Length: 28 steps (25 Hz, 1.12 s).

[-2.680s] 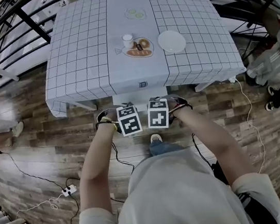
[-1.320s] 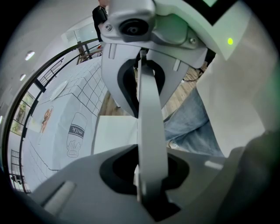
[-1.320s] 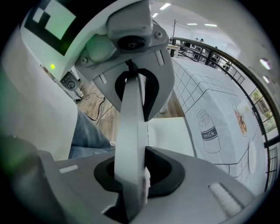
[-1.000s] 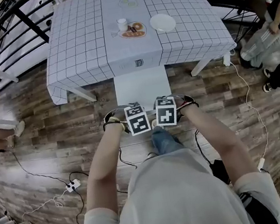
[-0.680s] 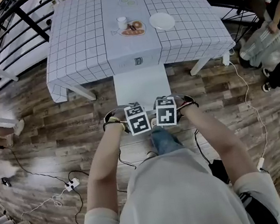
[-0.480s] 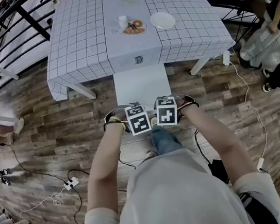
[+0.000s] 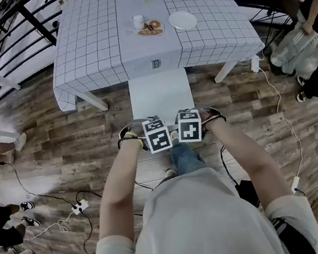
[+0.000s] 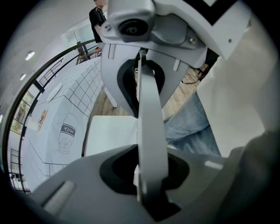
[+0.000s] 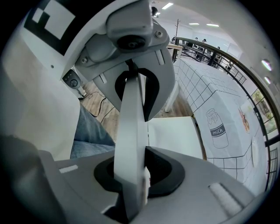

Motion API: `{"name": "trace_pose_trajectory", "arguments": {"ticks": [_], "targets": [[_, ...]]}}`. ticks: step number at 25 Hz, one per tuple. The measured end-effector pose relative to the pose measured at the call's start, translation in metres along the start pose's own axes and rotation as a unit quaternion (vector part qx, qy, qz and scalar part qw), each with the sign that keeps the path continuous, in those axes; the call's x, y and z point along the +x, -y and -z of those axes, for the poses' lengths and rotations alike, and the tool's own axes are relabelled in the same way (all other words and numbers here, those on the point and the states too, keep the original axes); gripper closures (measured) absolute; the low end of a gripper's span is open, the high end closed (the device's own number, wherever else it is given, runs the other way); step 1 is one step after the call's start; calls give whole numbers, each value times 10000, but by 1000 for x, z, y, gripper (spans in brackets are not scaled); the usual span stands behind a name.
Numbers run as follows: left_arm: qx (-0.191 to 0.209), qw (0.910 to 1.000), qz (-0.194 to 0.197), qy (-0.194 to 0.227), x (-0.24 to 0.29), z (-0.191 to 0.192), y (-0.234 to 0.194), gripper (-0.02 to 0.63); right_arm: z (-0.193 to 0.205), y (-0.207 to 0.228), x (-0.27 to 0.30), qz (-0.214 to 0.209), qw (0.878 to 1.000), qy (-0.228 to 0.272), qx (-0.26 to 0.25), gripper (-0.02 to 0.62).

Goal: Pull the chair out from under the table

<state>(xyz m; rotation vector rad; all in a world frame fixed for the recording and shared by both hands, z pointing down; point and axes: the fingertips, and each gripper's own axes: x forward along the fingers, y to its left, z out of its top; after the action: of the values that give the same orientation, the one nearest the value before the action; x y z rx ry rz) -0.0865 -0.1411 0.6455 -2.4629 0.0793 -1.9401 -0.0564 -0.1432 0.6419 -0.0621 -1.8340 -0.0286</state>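
A white chair stands half out from under the table; its seat [image 7: 160, 93] shows in the head view between the checked tablecloth [image 7: 87, 45] and my hands. Side by side, my left gripper [image 7: 156, 135] and right gripper [image 7: 188, 126] point steeply down onto the top of the chair's backrest; their fingertips are hidden under the marker cubes. In the left gripper view the white backrest edge [image 8: 148, 127] runs through my left gripper [image 8: 148, 177], whose jaws are closed on it. The right gripper view shows the same backrest edge [image 9: 131, 131] clamped in my right gripper [image 9: 131, 177].
On the table sit a white plate [image 7: 182, 20], a cup [image 7: 138, 21] and a board with food [image 7: 152, 29]. White table legs [image 7: 91, 100] flank the chair. Cables and a power strip [image 7: 76, 208] lie on the wood floor. People stand at the right [image 7: 310, 30] and lower left.
Both grippers and the chair have moved back from the table together. More of the white seat shows beyond the cloth's edge, and the table sits higher in the head view.
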Motion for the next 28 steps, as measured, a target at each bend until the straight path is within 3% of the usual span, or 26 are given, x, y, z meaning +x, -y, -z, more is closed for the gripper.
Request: {"name": "trace_pose_trajectory", "arguments": {"ticks": [28], "targets": [[-40,10000,2,9,0,-5,65,528,4,-65,1,-46,10000,6,-18,522]]}}
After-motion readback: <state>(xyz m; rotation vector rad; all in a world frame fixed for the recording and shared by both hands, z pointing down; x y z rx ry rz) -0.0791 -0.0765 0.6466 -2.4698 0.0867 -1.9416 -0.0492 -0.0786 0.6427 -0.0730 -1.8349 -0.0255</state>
